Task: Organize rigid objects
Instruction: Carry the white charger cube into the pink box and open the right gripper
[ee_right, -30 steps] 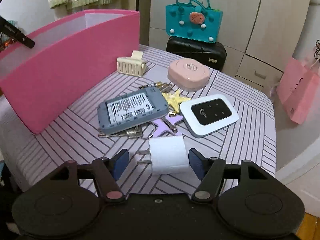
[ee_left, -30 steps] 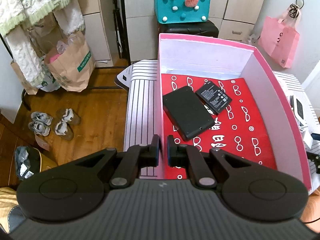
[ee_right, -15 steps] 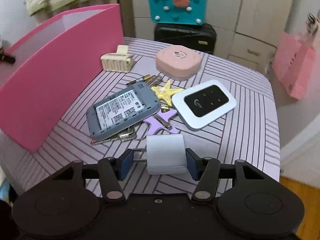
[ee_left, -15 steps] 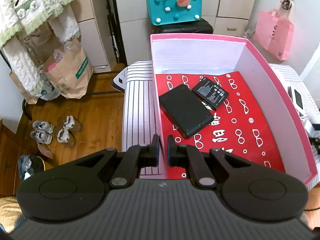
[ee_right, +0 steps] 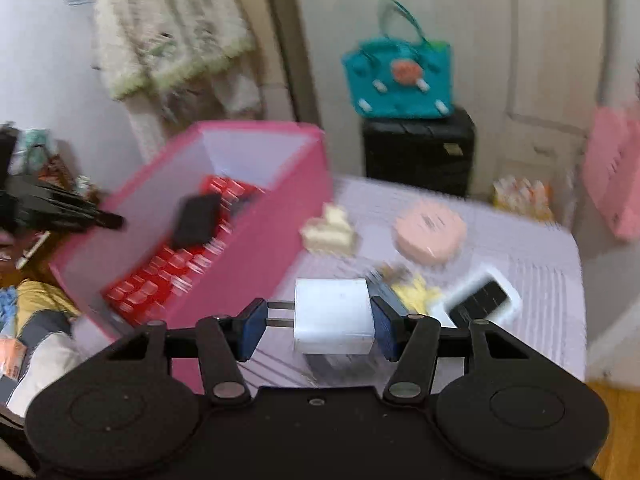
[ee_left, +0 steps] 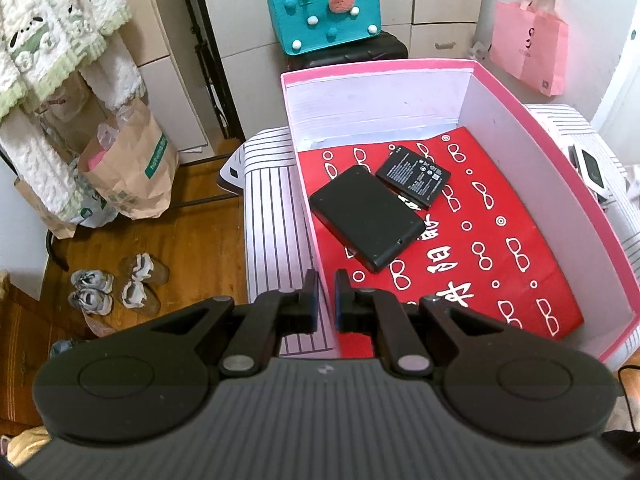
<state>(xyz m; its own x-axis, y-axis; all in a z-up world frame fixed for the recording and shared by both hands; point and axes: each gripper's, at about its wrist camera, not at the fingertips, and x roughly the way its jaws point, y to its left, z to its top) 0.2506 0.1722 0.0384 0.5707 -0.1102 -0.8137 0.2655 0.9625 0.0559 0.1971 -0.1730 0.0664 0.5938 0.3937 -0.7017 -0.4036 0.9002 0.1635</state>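
A pink box (ee_left: 548,140) with a red patterned floor stands on the striped table; it also shows in the right wrist view (ee_right: 256,248). Inside lie a black slab (ee_left: 366,218) and a black battery (ee_left: 414,176). My left gripper (ee_left: 327,300) is shut on the box's near-left wall. My right gripper (ee_right: 318,322) is shut on a white plug adapter (ee_right: 332,316), held above the table just right of the box. On the table lie a cream hair clip (ee_right: 328,232), a pink round case (ee_right: 430,234), a yellow star (ee_right: 418,290) and a white-and-black router (ee_right: 480,298).
A teal bag (ee_right: 400,76) sits on a black suitcase (ee_right: 420,152) behind the table. A pink bag (ee_left: 530,46) hangs at the right. Paper bags (ee_left: 132,168) and shoes (ee_left: 116,288) are on the wood floor at the left.
My right gripper has closed on the white adapter, lifted it and swung left toward the pink box; the view is blurred by motion. My left gripper stays clamped on the box wall.
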